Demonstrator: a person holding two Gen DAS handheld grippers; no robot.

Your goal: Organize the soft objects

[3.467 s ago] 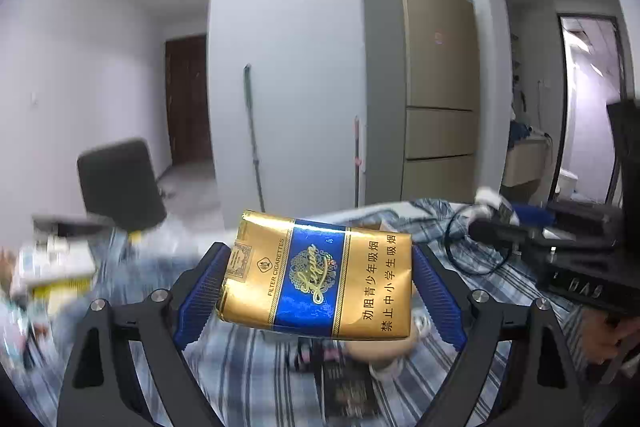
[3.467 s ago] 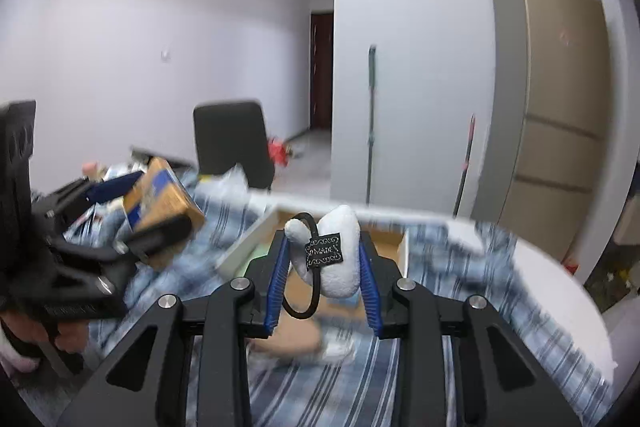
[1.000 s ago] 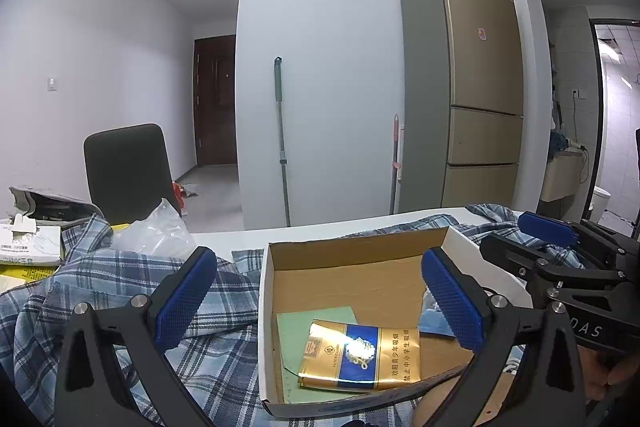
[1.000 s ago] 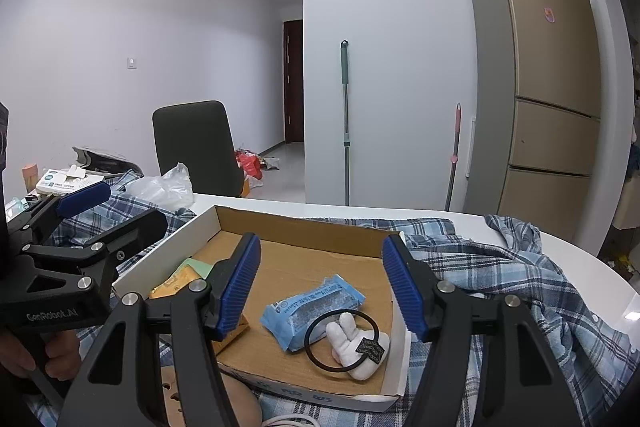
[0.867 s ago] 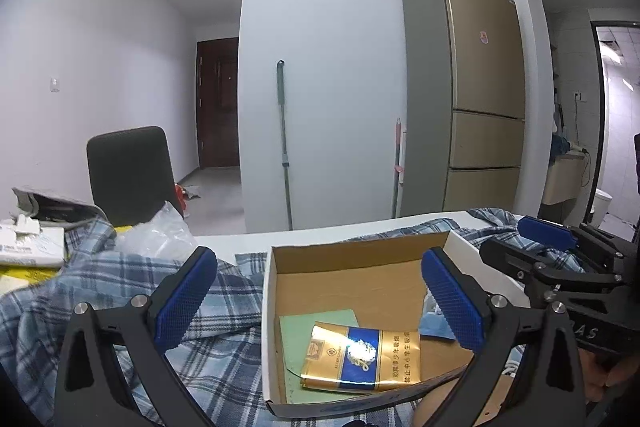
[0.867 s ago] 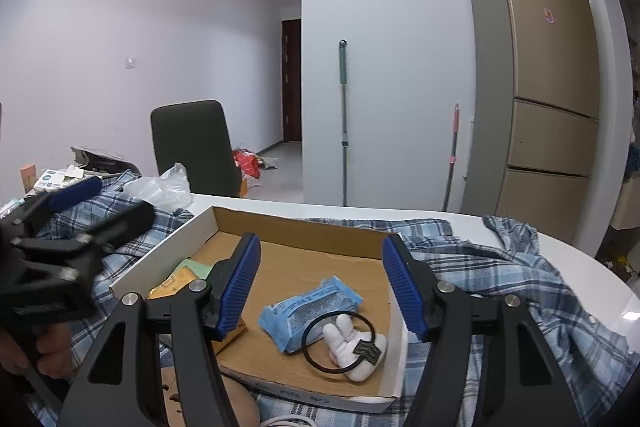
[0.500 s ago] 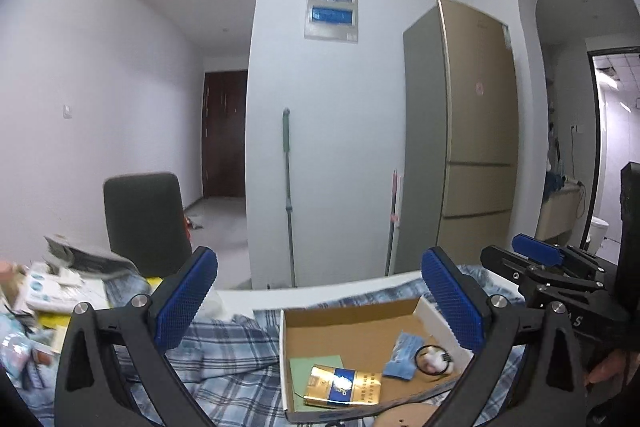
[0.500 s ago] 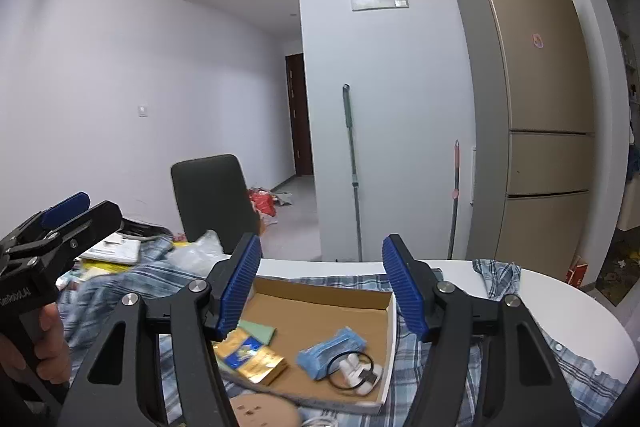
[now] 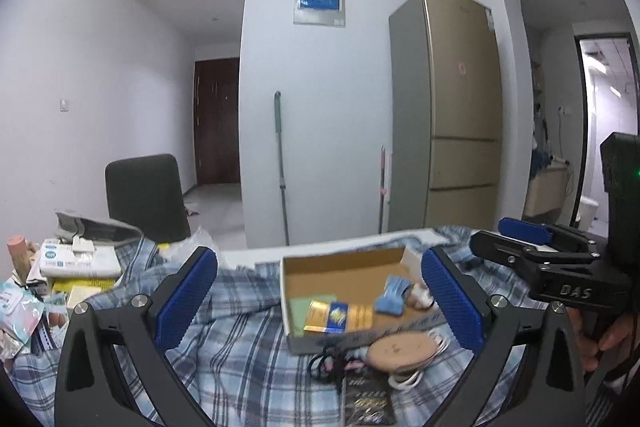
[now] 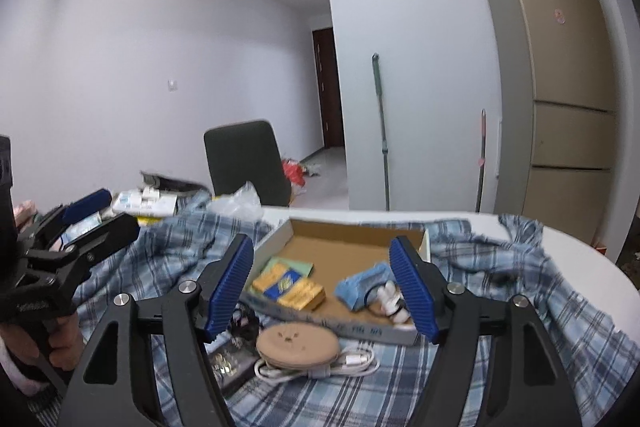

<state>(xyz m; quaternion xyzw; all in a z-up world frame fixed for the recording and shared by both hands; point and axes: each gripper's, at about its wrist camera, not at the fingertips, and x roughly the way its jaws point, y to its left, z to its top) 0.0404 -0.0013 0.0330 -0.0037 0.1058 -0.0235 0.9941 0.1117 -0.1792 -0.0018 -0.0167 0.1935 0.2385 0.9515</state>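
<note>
Box: a shallow cardboard box [image 10: 356, 239] lies open on the desk, on top of the plaid cloth, with its near wall facing both cameras.
Gold-and-blue pack: a cigarette pack [image 10: 294, 287] lies flat in the left part of the box, partly over a green card [image 10: 298, 265].
Blue packet: a soft light-blue tissue packet [image 10: 356, 285] lies in the right part of the box, well apart from the pack.
White plush: a small white plush charm with a black ring [image 10: 390, 301] sits just beside the blue packet, at the right near corner; the right jaw pad partly hides it.
In front of the box: a round tan pouch [image 10: 298, 343] rests on the cloth, touching a coiled white cable [image 10: 352, 363]; a dark card [image 10: 228, 367] and a small black tangle [image 10: 244, 319] lie to its left.
Cloth: a blue plaid shirt [image 10: 500, 279] spreads over the white desk [image 10: 580, 259].
Left of the desk: stacked packets and papers [image 9: 76, 261], blurred, and a clear plastic bag [image 10: 240, 203].
Left gripper [image 9: 318, 301]: jaws spread wide, nothing between the pads, raised above the cloth and short of the box.
Right gripper [image 10: 326, 291]: jaws opening, nothing between them; the box contents show through the gap, lying below.
Hands: a hand [image 10: 60, 343] grips the left tool's handle; a hand [image 9: 600, 339] grips the right one.
Room: dark chair [image 10: 246, 163], gold refrigerator [image 10: 560, 87], mop [image 10: 382, 131] against the wall.
</note>
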